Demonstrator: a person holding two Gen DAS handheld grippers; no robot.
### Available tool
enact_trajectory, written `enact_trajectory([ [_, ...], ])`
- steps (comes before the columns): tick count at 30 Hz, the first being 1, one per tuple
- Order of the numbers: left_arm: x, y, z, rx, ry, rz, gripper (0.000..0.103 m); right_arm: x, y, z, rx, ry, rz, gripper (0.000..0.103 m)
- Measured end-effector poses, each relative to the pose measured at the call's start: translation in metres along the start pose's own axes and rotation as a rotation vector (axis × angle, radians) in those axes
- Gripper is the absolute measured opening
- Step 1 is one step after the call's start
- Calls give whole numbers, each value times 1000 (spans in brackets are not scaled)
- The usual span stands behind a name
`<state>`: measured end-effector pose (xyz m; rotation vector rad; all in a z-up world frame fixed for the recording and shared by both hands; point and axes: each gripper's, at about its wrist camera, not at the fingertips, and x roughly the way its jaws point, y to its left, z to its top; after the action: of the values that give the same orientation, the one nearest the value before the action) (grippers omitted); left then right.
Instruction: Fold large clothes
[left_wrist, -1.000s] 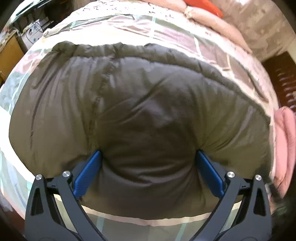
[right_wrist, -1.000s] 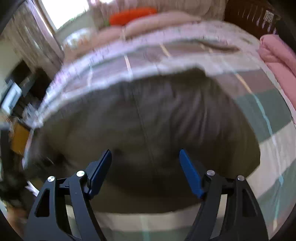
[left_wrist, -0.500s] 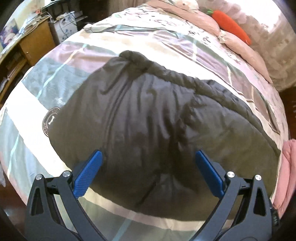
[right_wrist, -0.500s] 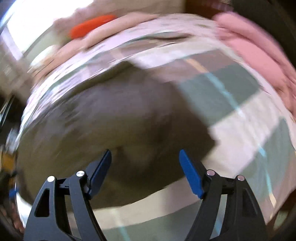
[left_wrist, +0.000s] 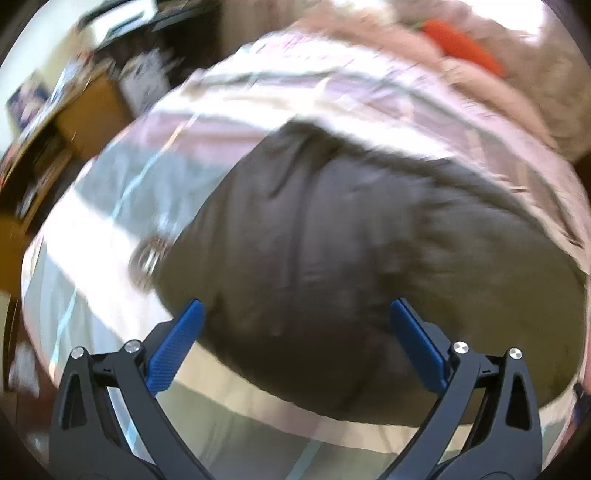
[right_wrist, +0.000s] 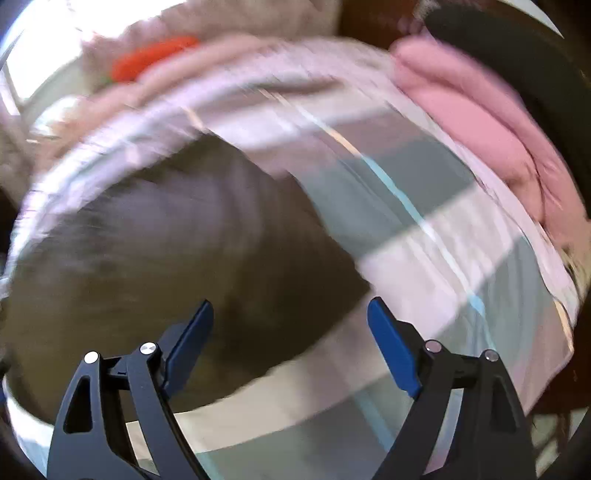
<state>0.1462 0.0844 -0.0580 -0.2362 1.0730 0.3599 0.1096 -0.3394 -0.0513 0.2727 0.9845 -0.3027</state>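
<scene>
Dark padded jacket (left_wrist: 351, 266) lies folded on the bed (left_wrist: 110, 221); both tongs (left_wrist: 295, 339) (right_wrist: 290, 339) hover wide and empty, the right having just widened, its 12 o'clock fold apparently done.

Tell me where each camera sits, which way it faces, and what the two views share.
Left wrist: on the left gripper, tilted down over the dark jacket on the bed; only its open blue-padded fingers show.
Right wrist: on the right gripper, tilted down over the jacket's edge, pink bedding at right; its jaws have just been opening, nothing between them.
Shared: jacket, striped bed cover, orange toy at the far end. Both are blurred.
</scene>
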Motion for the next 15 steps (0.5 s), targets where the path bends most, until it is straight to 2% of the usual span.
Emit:
enact_trajectory([
  [4, -72, -33, -17, 138, -192, -132, 101, -69, 24, -7, -76, -220, 127, 86],
  [7, -115, -38, -34, 134, -323, -195, 101, -127, 34, -28, -80, -444, 210, 97],
  [9, -142, -38, -51, 105, -401, -245, 101, -148, 36, -45, -106, -559, 205, 102],
  [10, -149, -40, -57, 106, -410, -262, 101, -155, 38, -52, -131, -597, 204, 102],
  [12, -156, -41, -67, 115, -405, -280, 101, -163, 47, -65, -188, -626, 206, 102],
  [15, -159, -44, -83, 126, -382, -296, 101, -153, 50, -77, -220, -552, 223, 102],
])
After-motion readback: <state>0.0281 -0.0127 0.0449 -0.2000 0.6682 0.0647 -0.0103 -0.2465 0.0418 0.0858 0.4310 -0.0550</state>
